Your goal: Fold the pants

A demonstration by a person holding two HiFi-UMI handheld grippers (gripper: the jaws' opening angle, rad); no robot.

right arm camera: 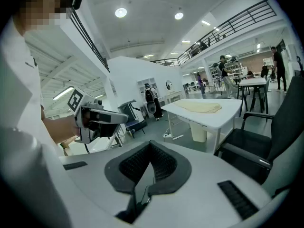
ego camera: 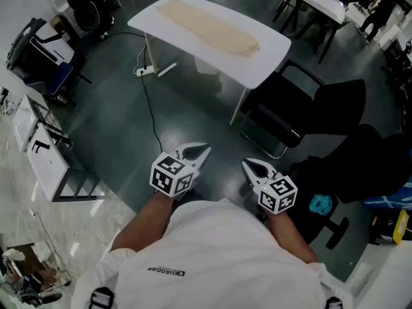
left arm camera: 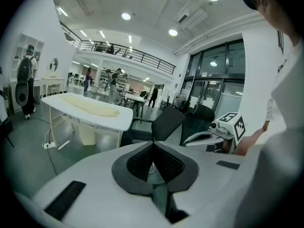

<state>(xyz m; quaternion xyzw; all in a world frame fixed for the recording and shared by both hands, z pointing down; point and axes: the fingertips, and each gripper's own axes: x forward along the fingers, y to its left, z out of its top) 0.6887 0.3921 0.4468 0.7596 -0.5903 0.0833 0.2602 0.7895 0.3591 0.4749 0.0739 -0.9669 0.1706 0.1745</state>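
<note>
**Standing off from the work, nothing gripped**

My left claw [ego camera: 199, 150] is pressed together. In the left gripper view the two dark ribbed pads [left arm camera: 142, 161] meet at the tip, with nothing between them. My right claw [ego camera: 248, 165] is likewise pressed together and empty, its pads [right arm camera: 137, 165] touching at the tip in the right gripper view. I hold both claws close in front of my body, side by side, apart from each other and tilted a little downward over the dark floor [ego camera: 122, 134]. Each gripper view catches the other claw off to the side, marker cube included.

The pants [ego camera: 209, 26], pale beige, lie flat on the white surface [ego camera: 257, 66], well apart from both claws. They run lengthwise along it, closer to the far long edge, leaving a bare strip along the near long edge. Whether they are already folded I cannot tell from here.

A black chair [ego camera: 302, 108] stands on the floor just beside the near right corner of the surface. A black cable [ego camera: 151, 108] trails across the floor from under the left end of the surface.
</note>
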